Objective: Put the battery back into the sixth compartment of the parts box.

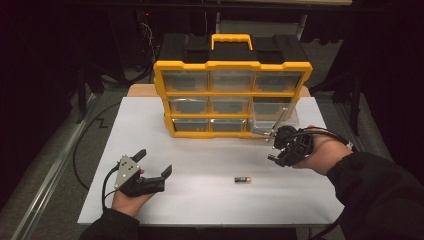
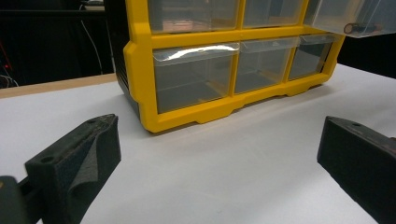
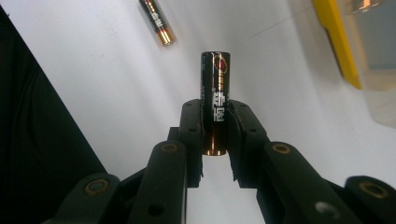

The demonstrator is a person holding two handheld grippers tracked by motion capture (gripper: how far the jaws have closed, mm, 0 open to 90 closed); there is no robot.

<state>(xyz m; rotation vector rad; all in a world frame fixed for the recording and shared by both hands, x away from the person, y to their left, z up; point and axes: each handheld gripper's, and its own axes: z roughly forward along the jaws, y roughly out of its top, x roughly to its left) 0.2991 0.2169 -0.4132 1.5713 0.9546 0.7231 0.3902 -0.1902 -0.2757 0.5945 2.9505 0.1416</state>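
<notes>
A black and copper battery (image 3: 215, 93) stands upright between my right gripper's (image 3: 215, 116) jaws, which are shut on its lower half. A second battery (image 1: 242, 179) (image 3: 157, 21) lies on the white table, in front of and to the left of that gripper (image 1: 273, 146). Just behind the right gripper, a clear drawer (image 1: 274, 120) (image 2: 352, 16) is pulled out of the yellow organizer's (image 1: 232, 95) right side. Something small and copper-coloured (image 2: 356, 28) lies in it. My left gripper (image 1: 154, 161) (image 2: 219, 140) rests open at the front left, holding nothing.
The organizer (image 2: 140, 70) has three rows of clear drawers and a yellow handle on top (image 1: 231, 39). The white table top (image 1: 210, 160) spreads out in front of it. Dark floor and cables surround the table.
</notes>
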